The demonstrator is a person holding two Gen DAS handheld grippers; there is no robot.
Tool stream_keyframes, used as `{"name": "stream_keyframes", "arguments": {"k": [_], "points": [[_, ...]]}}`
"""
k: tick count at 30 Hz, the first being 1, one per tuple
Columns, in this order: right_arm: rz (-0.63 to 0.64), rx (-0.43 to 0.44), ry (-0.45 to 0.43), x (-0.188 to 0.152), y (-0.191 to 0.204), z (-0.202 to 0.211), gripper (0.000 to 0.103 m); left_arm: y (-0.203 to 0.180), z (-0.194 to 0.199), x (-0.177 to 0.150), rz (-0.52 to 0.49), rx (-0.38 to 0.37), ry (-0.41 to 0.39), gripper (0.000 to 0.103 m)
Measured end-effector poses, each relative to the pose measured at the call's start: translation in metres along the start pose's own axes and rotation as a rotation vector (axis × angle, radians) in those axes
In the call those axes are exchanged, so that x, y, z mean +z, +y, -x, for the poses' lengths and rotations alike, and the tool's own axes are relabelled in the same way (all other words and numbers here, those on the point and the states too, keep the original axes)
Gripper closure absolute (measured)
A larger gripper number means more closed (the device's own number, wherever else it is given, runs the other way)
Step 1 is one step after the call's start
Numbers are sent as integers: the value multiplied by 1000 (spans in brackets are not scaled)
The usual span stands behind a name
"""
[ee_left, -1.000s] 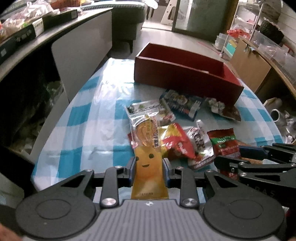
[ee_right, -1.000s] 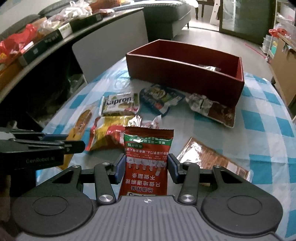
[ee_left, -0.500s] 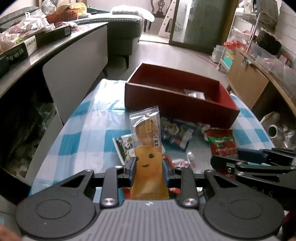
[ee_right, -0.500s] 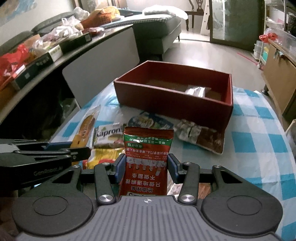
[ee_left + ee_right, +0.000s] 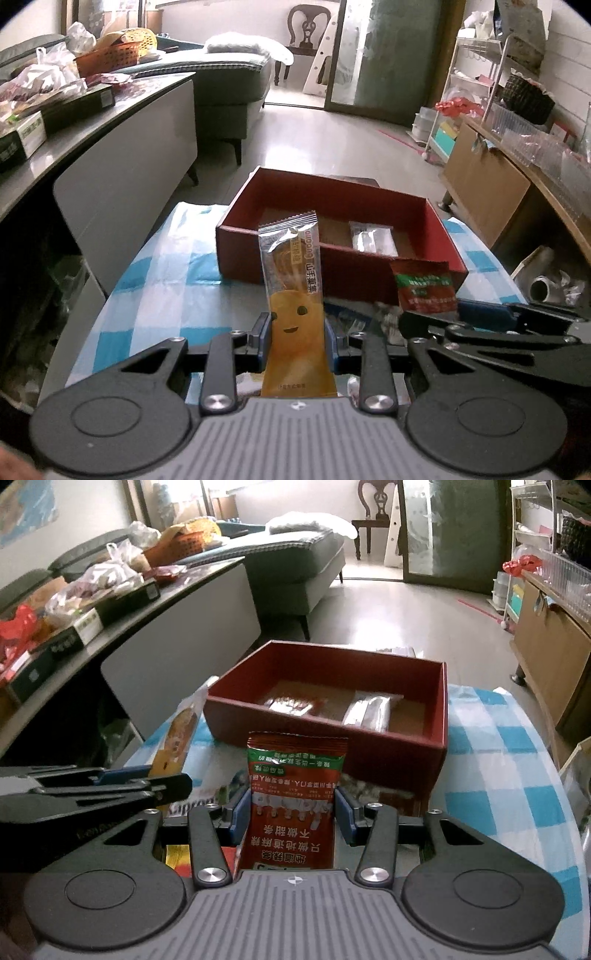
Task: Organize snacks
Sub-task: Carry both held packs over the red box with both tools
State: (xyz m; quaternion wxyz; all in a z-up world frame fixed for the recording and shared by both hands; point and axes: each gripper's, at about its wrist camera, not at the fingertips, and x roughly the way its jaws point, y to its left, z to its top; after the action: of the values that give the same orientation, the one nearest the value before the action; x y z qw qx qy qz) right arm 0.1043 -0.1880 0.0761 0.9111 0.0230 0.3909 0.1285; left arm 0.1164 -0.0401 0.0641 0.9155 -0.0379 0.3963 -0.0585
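The box (image 5: 388,760) is dark red outside with a brown floor; the tabletop (image 5: 517,760) cover is a blue-and-white check. The left tool (image 5: 297,338) carries an orange-yellow packet (image 5: 295,295) with a clear top and a printed smiling face. The right tool (image 5: 293,816) carries a red packet (image 5: 295,794) with a green band and white lettering.

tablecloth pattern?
Blue and white checks on the tablecloth; clearest in the right wrist view.
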Motion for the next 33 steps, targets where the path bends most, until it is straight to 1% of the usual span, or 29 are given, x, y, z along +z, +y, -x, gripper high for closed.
{"name": "stream_keyframes", "arguments": {"k": [18, 33], "points": [[-37, -16, -45, 47, -17, -35, 47, -4, -37, 49, -6, 28, -41, 79], [-72, -32, -61, 80, -39, -67, 47, -10, -72, 85, -17, 49, -84, 79]]}}
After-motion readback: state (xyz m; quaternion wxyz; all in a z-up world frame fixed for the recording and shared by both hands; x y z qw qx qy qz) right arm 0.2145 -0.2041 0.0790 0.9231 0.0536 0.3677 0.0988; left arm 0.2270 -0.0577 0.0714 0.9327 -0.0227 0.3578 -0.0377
